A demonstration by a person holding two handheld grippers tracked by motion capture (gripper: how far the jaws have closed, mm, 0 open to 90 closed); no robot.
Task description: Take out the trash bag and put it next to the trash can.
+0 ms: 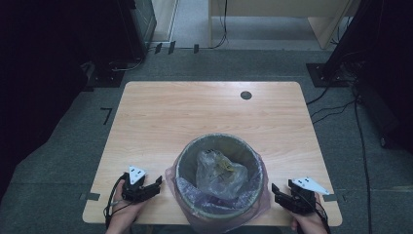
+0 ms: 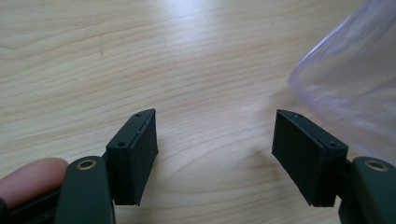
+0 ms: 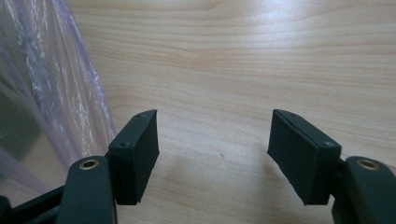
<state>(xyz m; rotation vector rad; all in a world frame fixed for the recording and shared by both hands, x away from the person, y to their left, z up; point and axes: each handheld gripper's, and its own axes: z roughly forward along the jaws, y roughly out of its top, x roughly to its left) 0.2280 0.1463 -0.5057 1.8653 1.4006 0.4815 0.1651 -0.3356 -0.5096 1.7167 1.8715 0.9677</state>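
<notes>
A round grey-green waste bin (image 1: 219,204) is standing near the front edge of a light wooden table (image 1: 195,112), lined with a thin, translucent pale-purple plastic bag (image 1: 170,183) whose top is folding out over the rim and hanging down the outside. A crumpled clear plastic wrapper (image 1: 219,173) with something yellowish in it is lying inside the bin.

The left gripper (image 1: 151,186) is sitting low over the table just to the left of the bin, its jaws pointing toward the liner and standing wide apart with nothing between them; in the left gripper view (image 2: 215,154) bare wood is showing through the gap, and the purple liner (image 2: 350,88) is hanging close by at the upper right.

The right gripper (image 1: 278,192) is sitting just to the right of the bin, jaws also spread wide and gripping nothing; in the right gripper view (image 3: 212,154) the liner (image 3: 60,88) is draping down at the left, just beside the left-hand jaw, apparently not touching it
</notes>
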